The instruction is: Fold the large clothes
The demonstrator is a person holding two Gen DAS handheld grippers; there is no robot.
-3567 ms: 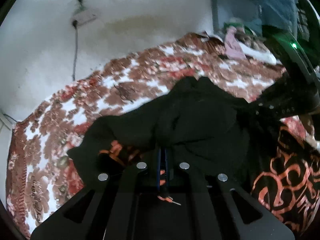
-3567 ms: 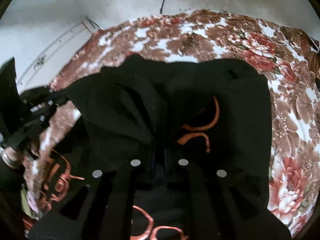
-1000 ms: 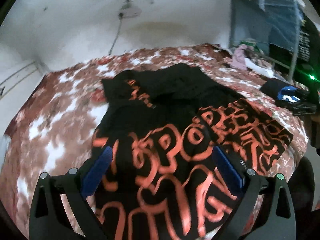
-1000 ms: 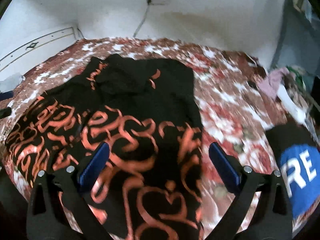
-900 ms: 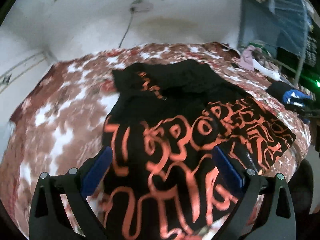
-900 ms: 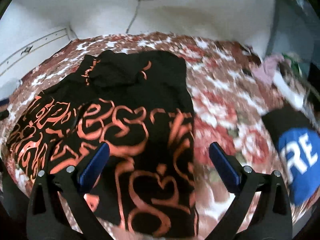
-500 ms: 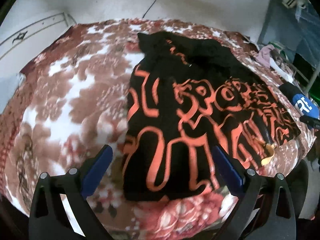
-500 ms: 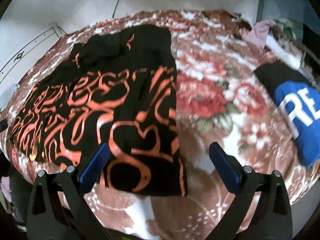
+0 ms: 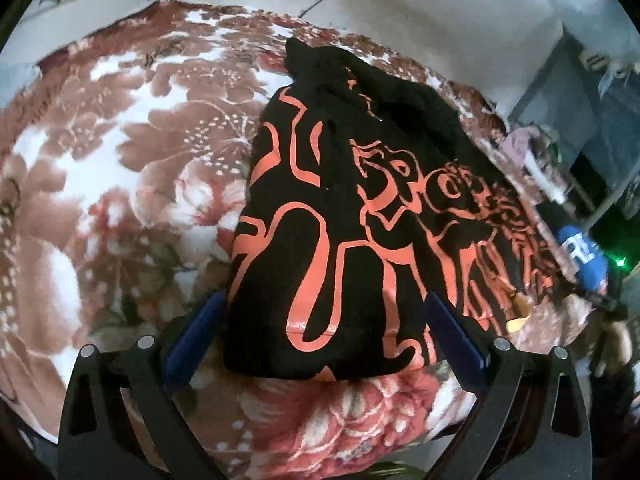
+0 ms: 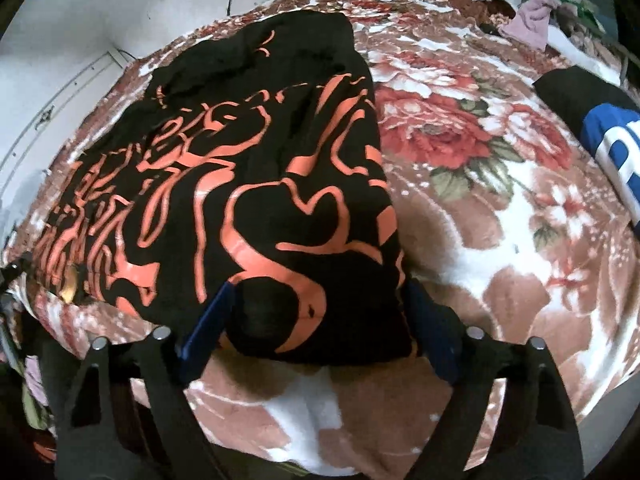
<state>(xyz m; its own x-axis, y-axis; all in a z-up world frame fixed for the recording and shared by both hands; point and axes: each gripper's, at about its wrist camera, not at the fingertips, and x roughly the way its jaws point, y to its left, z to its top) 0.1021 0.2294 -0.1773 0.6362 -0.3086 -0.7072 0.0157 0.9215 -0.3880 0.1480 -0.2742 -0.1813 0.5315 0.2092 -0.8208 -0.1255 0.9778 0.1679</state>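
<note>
A black garment with orange lettering (image 9: pixel 340 216) lies folded lengthwise on a floral blanket (image 9: pixel 132 168). In the left wrist view my left gripper (image 9: pixel 324 340) is open, its blue pads (image 9: pixel 192 336) astride the garment's near hem at its left corner. In the right wrist view the same garment (image 10: pixel 248 184) fills the left half. My right gripper (image 10: pixel 320 328) straddles its near right corner. The jaws are closing, with the black cloth between the pads (image 10: pixel 206 326), and I see no pinch on it.
A black and blue garment with white letters (image 10: pixel 600 132) lies on the blanket (image 10: pixel 480 208) to the right, also seen as blue cloth (image 9: pixel 582 258). A pink cloth (image 10: pixel 528 20) sits at the far corner. The bed's near edge runs just under both grippers. White walls stand behind.
Both grippers have come down and closer to the garment's near hem, which now lies between their fingers. The right gripper's pads stand closer together than before.
</note>
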